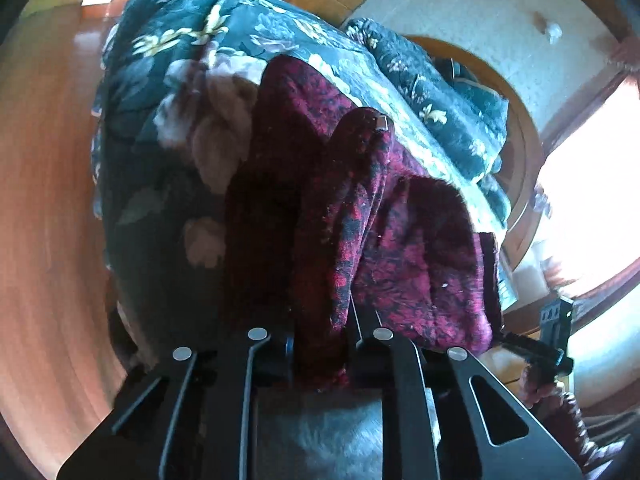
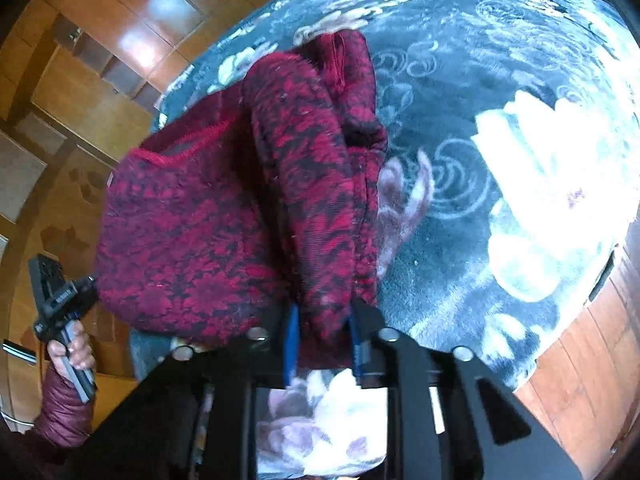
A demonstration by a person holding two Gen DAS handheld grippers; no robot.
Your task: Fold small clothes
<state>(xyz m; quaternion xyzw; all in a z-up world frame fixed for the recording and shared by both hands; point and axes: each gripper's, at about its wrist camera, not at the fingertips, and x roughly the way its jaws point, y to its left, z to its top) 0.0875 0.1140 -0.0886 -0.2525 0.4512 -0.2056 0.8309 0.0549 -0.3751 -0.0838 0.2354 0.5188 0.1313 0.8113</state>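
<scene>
A small dark red and black patterned garment (image 1: pixel 360 216) hangs lifted above a dark teal floral blanket (image 1: pixel 172 92). My left gripper (image 1: pixel 320 344) is shut on a bunched edge of it. My right gripper (image 2: pixel 320 332) is shut on another bunched edge of the same garment (image 2: pixel 224 216), which drapes away to the left with a red stitched hem showing. The blanket (image 2: pixel 460 160) fills the right wrist view behind the cloth. The right gripper's body shows at the lower right in the left wrist view (image 1: pixel 554 332), and the left one in a hand at the lower left in the right wrist view (image 2: pixel 60 300).
The blanket covers a bed, folded into a heap at the far end (image 1: pixel 440 92). A reddish wooden floor (image 1: pixel 48 200) lies left of it. A wooden headboard (image 1: pixel 516 152), a white wall and a bright window (image 1: pixel 592 184) stand beyond. Wooden cabinets (image 2: pixel 100 60) show past the bed.
</scene>
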